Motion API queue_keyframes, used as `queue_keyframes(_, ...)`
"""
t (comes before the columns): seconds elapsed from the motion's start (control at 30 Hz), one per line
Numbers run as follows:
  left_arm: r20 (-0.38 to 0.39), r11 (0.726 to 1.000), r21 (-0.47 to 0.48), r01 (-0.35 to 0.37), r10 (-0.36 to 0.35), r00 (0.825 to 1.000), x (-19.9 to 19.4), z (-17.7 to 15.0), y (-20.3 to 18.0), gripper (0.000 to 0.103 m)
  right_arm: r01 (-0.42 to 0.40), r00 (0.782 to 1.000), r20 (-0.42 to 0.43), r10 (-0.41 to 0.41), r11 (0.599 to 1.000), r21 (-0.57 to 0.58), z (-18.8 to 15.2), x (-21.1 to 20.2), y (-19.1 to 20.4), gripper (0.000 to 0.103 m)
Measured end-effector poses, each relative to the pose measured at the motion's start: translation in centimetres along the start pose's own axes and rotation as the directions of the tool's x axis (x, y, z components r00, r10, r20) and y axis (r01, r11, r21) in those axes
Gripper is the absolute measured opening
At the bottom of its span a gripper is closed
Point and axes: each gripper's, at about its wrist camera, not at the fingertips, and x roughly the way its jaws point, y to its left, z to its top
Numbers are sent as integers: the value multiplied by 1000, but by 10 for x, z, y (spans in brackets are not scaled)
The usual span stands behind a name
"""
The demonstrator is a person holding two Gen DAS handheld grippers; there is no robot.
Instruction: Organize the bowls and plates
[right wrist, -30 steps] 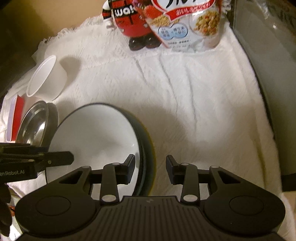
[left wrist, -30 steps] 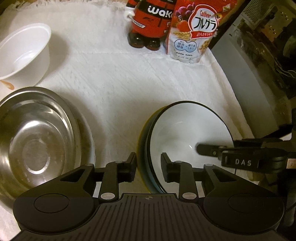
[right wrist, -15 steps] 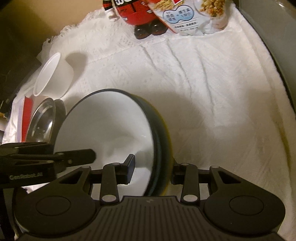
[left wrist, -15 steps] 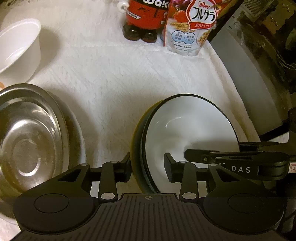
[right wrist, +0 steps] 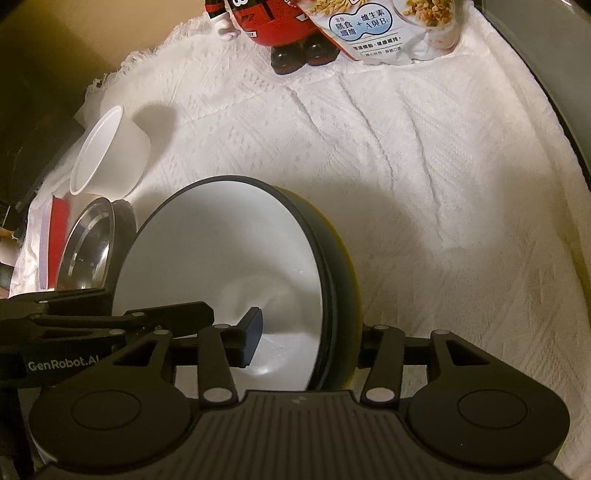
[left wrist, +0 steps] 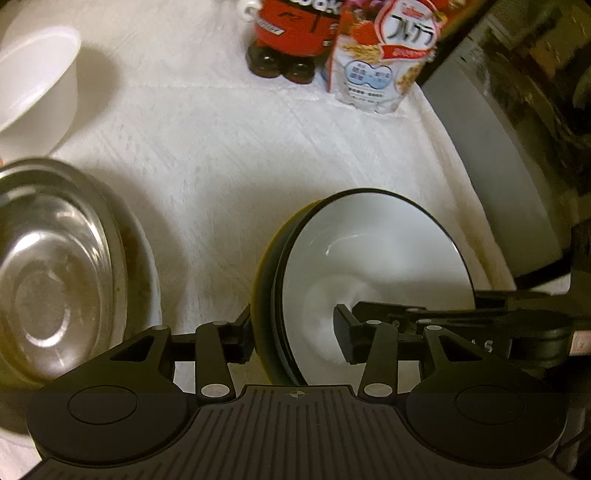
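Note:
A bowl, white inside and dark outside with a yellow band [left wrist: 373, 266], stands on the white cloth; it also shows in the right wrist view [right wrist: 221, 266]. My left gripper [left wrist: 295, 339] straddles its left rim, one finger outside and one inside. My right gripper [right wrist: 306, 343] straddles its right rim the same way. Neither pair of fingers visibly presses the wall. A steel bowl [left wrist: 51, 273] sits in a white dish at the left. A white plastic bowl [left wrist: 33, 85] stands at the far left.
A red bottle-shaped figure [left wrist: 291, 33] and a cereal bag [left wrist: 384, 59] stand at the back of the cloth [right wrist: 424, 177]. A grey appliance [left wrist: 491, 155] borders the right edge. A red-rimmed plate [right wrist: 55, 236] leans beyond the steel bowl [right wrist: 88, 247].
Both grippers have moved forward over the dark bowl's rim from opposite sides. The right gripper's fingers have gone from beside the bowl to either side of its wall.

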Motion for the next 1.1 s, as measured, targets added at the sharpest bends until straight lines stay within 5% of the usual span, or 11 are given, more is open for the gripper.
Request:
queue_keyframes(0.73,42,999,-38,-29,30,999,0,9,7,45,-9,997,73,15,996,-89,37,4,12,49)
queue_keyframes(1.1,22,999,-9,-45,46,999,-2,15,-6,45,-71,996,46,72,997,-20,30,7,-8,48)
